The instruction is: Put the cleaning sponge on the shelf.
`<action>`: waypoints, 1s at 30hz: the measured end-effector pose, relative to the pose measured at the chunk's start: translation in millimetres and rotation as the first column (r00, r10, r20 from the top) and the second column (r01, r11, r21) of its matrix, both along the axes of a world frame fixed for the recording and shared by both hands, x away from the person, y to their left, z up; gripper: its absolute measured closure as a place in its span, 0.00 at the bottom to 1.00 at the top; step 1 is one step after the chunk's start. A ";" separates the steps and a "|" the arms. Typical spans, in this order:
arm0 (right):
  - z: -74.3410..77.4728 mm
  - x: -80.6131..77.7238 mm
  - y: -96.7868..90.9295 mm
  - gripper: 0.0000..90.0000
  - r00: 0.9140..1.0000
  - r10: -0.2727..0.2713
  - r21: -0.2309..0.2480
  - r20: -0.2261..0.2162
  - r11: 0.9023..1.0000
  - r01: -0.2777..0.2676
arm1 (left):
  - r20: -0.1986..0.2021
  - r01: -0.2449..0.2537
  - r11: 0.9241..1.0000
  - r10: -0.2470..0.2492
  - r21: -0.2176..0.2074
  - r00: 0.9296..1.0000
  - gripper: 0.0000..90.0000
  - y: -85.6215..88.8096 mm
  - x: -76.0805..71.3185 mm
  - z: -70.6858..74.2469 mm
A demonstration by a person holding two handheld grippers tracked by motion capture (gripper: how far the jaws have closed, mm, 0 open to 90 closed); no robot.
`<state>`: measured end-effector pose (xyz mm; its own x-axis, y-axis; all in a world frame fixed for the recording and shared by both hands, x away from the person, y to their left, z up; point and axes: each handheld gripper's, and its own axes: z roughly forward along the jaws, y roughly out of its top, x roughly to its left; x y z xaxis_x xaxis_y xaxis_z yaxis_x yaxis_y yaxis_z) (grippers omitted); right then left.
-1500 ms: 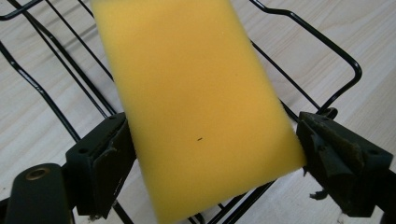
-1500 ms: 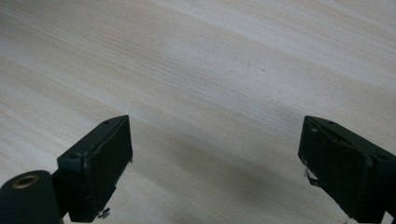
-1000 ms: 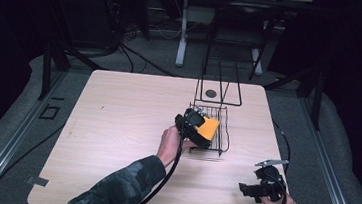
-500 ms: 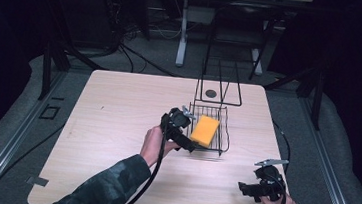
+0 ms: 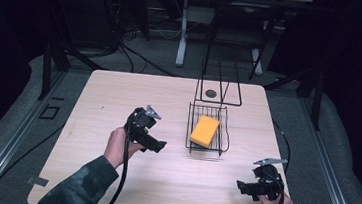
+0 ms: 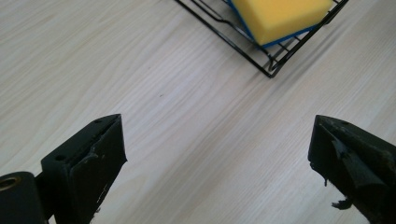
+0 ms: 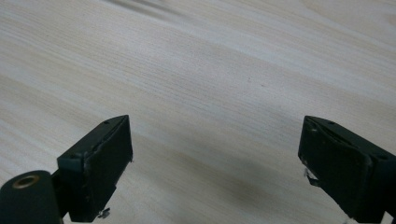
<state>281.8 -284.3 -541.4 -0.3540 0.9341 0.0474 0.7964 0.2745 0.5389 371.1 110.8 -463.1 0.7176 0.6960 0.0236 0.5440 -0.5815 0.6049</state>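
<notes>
Placement just completed. The yellow sponge (image 5: 205, 130), with a blue layer on its underside, lies tilted inside the black wire basket (image 5: 192, 133) on the right half of the wooden table (image 5: 119, 96). Nothing holds it.

Change from the earlier pictures: a second ago the left gripper (image 5: 158, 145) was at the basket with the sponge at its jaws; half a second ago it had drawn back to the basket's left edge; now it sits over bare wood, well apart from the basket on its left side. Its jaws stand wide apart and hold nothing, and in the left gripper view they frame plain tabletop, with a corner of the sponge (image 6: 280, 18) and the basket wire (image 6: 273, 67) at the upper edge of that view.

The right gripper (image 5: 241, 186) rests near the table's near right corner, where it was in both earlier pictures. Its jaws are likewise spread with nothing between them; the right gripper view (image 7: 215, 177) looks down on bare wood grain.

Reading: the sponge appears delivered and released, and the left hand's retreat suggests this step is finished. A second, taller wire frame (image 5: 219, 83) and a small dark disc (image 5: 211, 93) stand beyond the basket, untouched.
</notes>
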 end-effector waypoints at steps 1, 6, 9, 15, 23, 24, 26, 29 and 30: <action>0.6 -0.6 0.2 0.10 1.000 -0.003 -0.001 0.001 1.000 0.003 | 0.004 -0.008 1.000 0.008 0.001 1.000 0.05 4.6 -2.5 0.3; 6.1 -3.4 0.2 0.11 0.999 -0.012 -0.001 0.035 1.000 0.012 | 0.012 -0.029 1.000 0.029 0.003 0.999 0.04 23.8 -11.2 1.9; 8.6 -4.5 0.3 0.10 0.998 -0.013 0.003 0.068 1.000 0.012 | 0.007 -0.055 0.998 0.055 -0.001 0.998 0.04 40.5 -16.6 0.7; 9.5 -5.4 -1.1 0.10 0.997 -0.009 0.005 0.072 1.000 0.009 | -0.047 -0.100 0.993 0.103 0.058 0.994 0.02 78.5 -33.9 -13.4; 9.9 -5.1 1.4 0.10 0.998 -0.004 -0.003 0.060 1.000 0.004 | -0.054 -0.173 0.983 0.176 0.052 0.983 0.00 114.5 -50.1 -23.5; 9.9 -5.1 1.4 0.10 0.998 -0.004 -0.003 0.060 1.000 0.004 | -0.054 -0.173 0.983 0.176 0.052 0.983 0.00 114.5 -50.1 -23.5; 8.2 -4.5 2.6 0.10 0.998 -0.006 -0.004 0.061 1.000 0.007 | -0.092 -0.176 0.982 0.182 0.065 0.979 0.00 123.5 -55.7 -30.1; 8.1 -4.5 2.5 0.10 0.999 -0.001 0.000 0.049 1.000 0.001 | -0.112 -0.174 0.982 0.182 0.078 0.977 0.00 127.3 -58.7 -35.3; 7.6 -4.6 2.7 0.09 0.999 0.001 0.005 0.053 1.000 -0.001 | -0.120 -0.180 0.979 0.190 0.092 0.974 0.00 130.9 -62.4 -39.2</action>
